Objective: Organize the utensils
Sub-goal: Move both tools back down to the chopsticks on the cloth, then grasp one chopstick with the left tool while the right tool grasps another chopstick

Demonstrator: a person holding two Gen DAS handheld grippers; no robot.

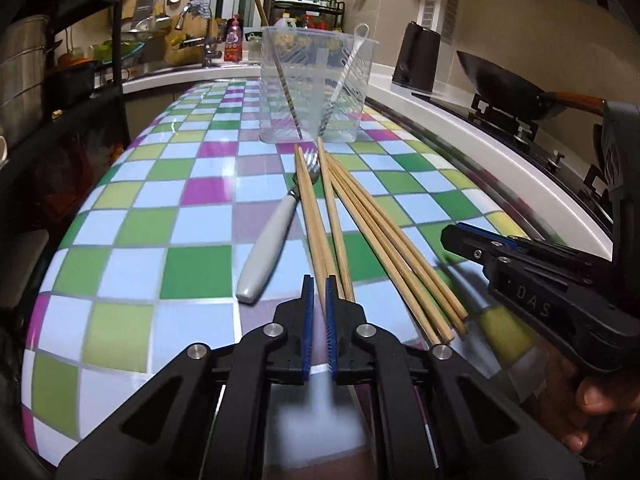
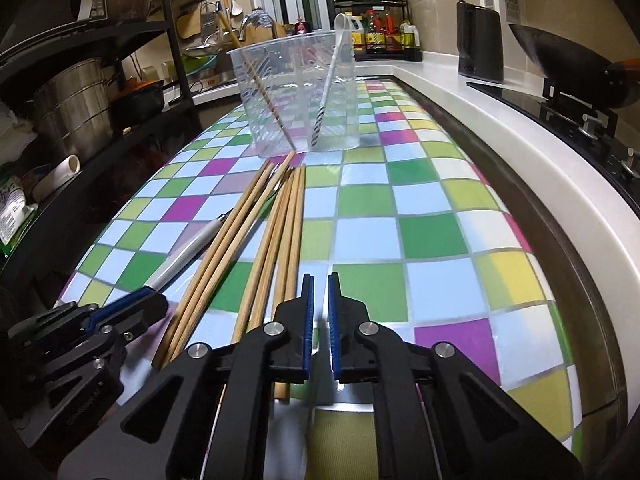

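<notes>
While chopsticks [image 1: 360, 232] lie loose, both hand-held grippers — left [image 1: 319, 292], right [image 2: 319, 292] — sit pressed together, pinching nothing.

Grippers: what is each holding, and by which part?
Left gripper is shut on a light wooden chopstick, pinched at its near end. Right gripper is shut; whether it holds anything cannot be told.

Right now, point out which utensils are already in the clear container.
Two stand in the clear container: one chopstick leaning left and a white spoon leaning right. The other chopsticks and the white-handled fork lie on the checkered table.
</notes>
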